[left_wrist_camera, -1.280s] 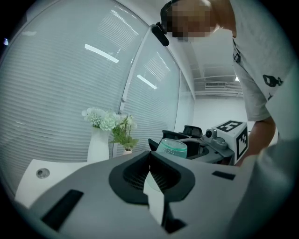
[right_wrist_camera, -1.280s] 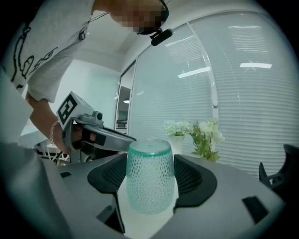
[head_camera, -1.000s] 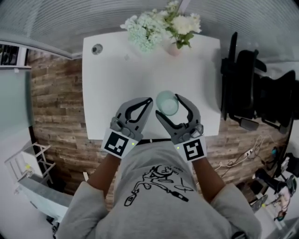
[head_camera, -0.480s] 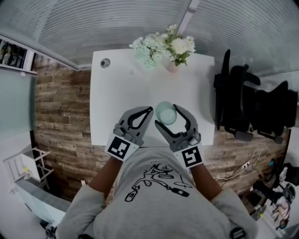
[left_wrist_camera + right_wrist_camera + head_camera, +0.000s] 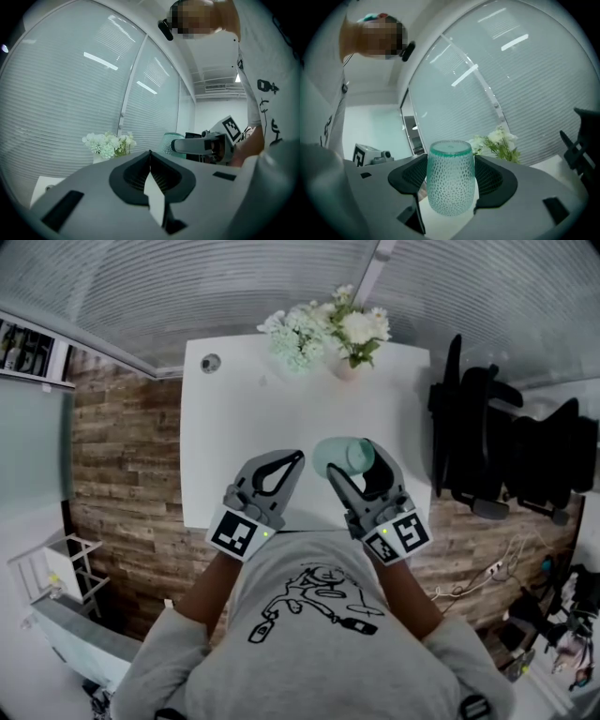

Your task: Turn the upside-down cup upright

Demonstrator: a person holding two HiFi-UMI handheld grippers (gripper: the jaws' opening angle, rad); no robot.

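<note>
The right claw [image 5: 349,461] has its jaws spread wide and closed on the cup [image 5: 341,457]. This is a pale green glass with a dimpled surface, and the pads press on its two opposite sides. In the right gripper view the cup [image 5: 451,180] stands between the jaws of the right claw [image 5: 451,165] with its closed flat base at 12 o'clock and its wider body at 6 o'clock. From the head view the cup lies tipped over on its side in the grip, above the near part of the white table [image 5: 239,418], at about 5 o'clock from the table's middle.

The left claw [image 5: 298,457] sits at 9 o'clock from the cup, close beside it but apart. Its jaws are pressed fully together with nothing between them, which the left gripper view shows plainly at the left claw [image 5: 150,157]. That same view shows the cup [image 5: 168,142] at 2 o'clock from the jaw tips.

A bunch of white flowers [image 5: 328,326] stands at the table's far edge at 12 o'clock. A small round hole [image 5: 210,363] marks the far left corner at 10 o'clock. A black chair [image 5: 497,442] stands off the table at 3 o'clock.
</note>
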